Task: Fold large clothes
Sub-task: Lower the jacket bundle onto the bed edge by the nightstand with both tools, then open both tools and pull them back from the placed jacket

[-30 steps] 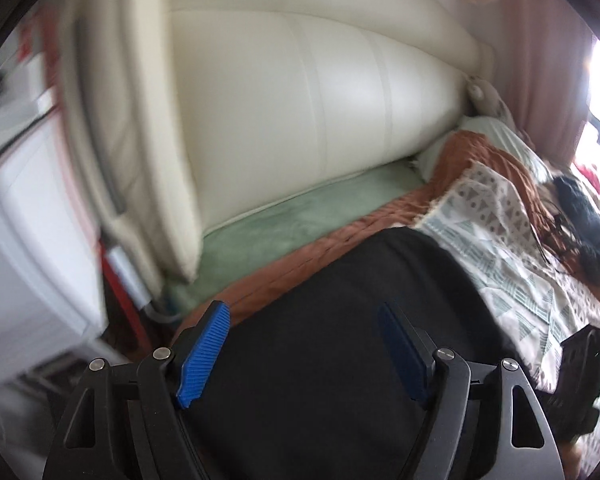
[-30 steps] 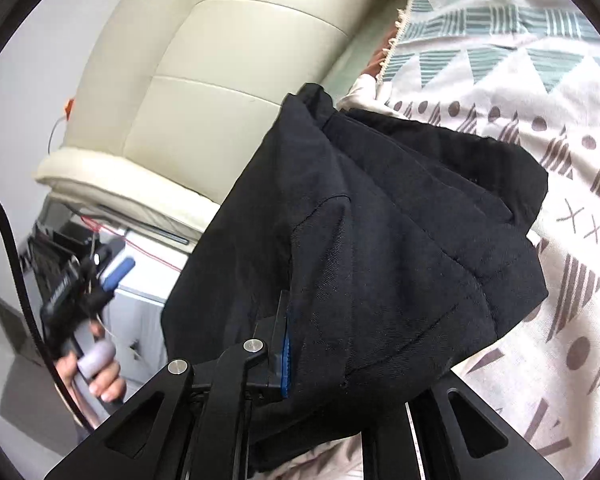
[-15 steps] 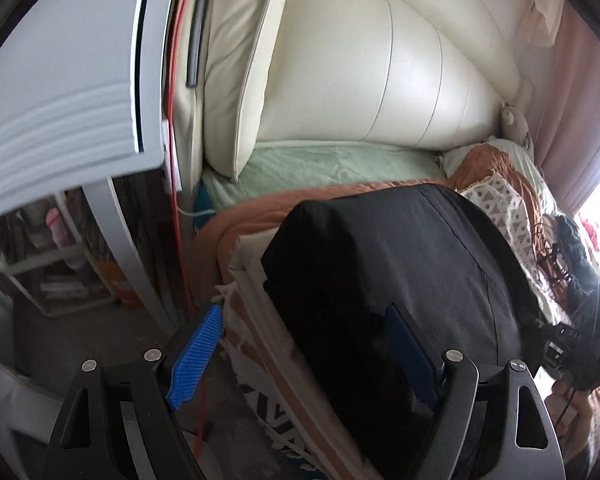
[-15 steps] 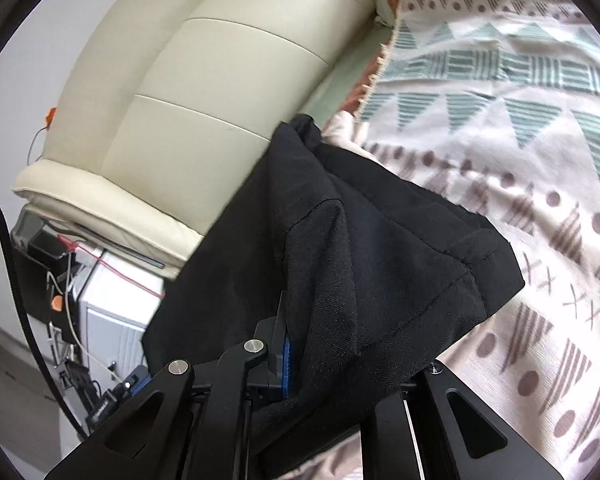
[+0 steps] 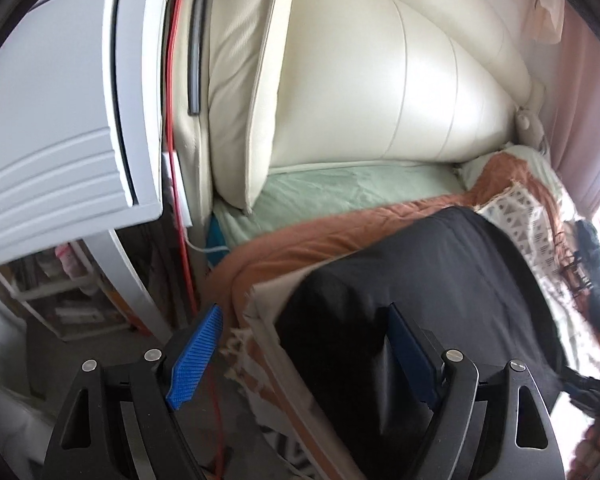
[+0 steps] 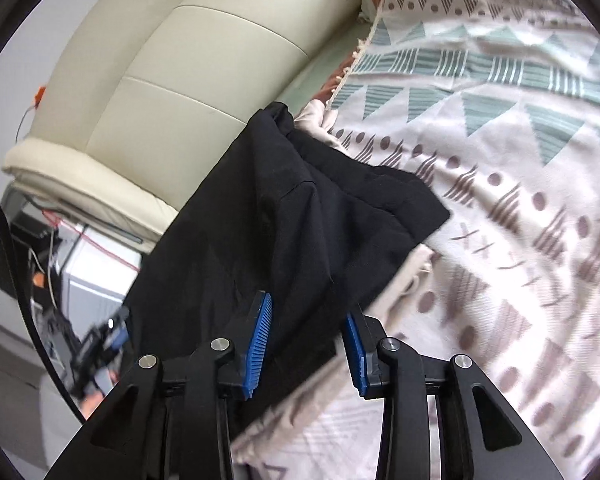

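Cream leather headboard (image 5: 380, 80) behind, bed w/ patterned throw (image 6: 500, 200) over it. Black garment (image 6: 300, 220) folded into a thick stack at bed's corner, partly draped over the edge, prob so both sides stay reachable. Right gripper (image 6: 306, 344): jaws just been opening, cloth still between pads but not pinched, looks like a release after laying the fold. Left gripper (image 5: 304, 360): jaws wide, released, straddling garment's near corner, likely lining up next pinch.
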The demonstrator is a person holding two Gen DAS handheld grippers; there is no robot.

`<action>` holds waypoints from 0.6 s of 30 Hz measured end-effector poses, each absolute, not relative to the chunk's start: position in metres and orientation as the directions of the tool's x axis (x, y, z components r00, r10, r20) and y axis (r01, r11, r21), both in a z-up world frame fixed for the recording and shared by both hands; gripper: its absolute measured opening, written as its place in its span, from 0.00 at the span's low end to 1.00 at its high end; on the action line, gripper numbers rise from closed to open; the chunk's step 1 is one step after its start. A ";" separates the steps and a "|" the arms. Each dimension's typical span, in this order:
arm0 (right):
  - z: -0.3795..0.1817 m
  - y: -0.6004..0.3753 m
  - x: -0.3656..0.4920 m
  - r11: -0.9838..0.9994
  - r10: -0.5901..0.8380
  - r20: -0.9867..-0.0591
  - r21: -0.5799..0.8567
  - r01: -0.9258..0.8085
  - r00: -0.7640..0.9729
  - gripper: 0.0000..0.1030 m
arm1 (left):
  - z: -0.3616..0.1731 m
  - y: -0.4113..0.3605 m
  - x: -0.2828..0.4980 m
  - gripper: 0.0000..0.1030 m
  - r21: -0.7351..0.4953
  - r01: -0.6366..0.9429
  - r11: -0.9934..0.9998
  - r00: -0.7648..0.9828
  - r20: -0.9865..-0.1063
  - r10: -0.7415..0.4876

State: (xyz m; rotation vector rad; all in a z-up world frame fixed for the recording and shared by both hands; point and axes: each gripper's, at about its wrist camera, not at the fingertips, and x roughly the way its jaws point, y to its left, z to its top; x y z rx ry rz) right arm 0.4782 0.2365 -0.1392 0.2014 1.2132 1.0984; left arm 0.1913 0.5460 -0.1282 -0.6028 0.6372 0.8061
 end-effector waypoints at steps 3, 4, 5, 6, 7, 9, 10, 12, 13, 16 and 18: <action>-0.130 0.227 0.475 0.516 0.749 -0.662 0.617 -0.594 -0.038 0.34 | -0.132 0.551 0.186 0.81 -0.231 -0.808 0.542 0.522 -0.706 0.478; -0.126 0.224 0.474 0.519 0.747 -0.665 0.607 -0.602 -0.026 0.34 | -0.134 0.553 0.184 0.81 -0.214 -0.814 0.540 0.511 -0.707 0.489; -0.125 0.223 0.474 0.520 0.747 -0.664 0.603 -0.606 -0.020 0.34 | -0.136 0.556 0.182 0.81 -0.206 -0.821 0.532 0.498 -0.713 0.493; -0.123 0.221 0.474 0.521 0.747 -0.665 0.599 -0.608 -0.014 0.34 | -0.139 0.558 0.179 0.81 -0.212 -0.826 0.522 0.493 -0.721 0.487; -0.121 0.220 0.473 0.522 0.747 -0.665 0.596 -0.610 -0.010 0.34 | -0.141 0.559 0.178 0.81 -0.220 -0.827 0.517 0.492 -0.727 0.479; -0.120 0.221 0.473 0.531 0.742 -0.671 0.588 -0.610 -0.001 0.34 | -0.143 0.560 0.175 0.81 -0.231 -0.829 0.510 0.492 -0.734 0.468; -0.120 0.223 0.472 0.534 0.739 -0.674 0.587 -0.608 -0.001 0.34 | -0.141 0.558 0.174 0.81 -0.226 -0.829 0.512 0.490 -0.734 0.470; -0.120 0.226 0.470 0.535 0.737 -0.676 0.589 -0.606 -0.006 0.34 | -0.135 0.552 0.172 0.81 -0.214 -0.826 0.521 0.490 -0.729 0.477; -0.119 0.228 0.468 0.532 0.737 -0.676 0.590 -0.607 -0.011 0.34 | -0.133 0.550 0.171 0.81 -0.210 -0.826 0.522 0.489 -0.729 0.479; -0.117 0.237 0.462 0.504 0.754 -0.656 0.609 -0.612 -0.032 0.37 | -0.128 0.543 0.165 0.81 -0.226 -0.823 0.521 0.498 -0.728 0.470; -0.113 0.247 0.459 0.484 0.765 -0.643 0.606 -0.631 -0.030 0.64 | -0.127 0.539 0.159 0.81 -0.251 -0.816 0.521 0.515 -0.725 0.458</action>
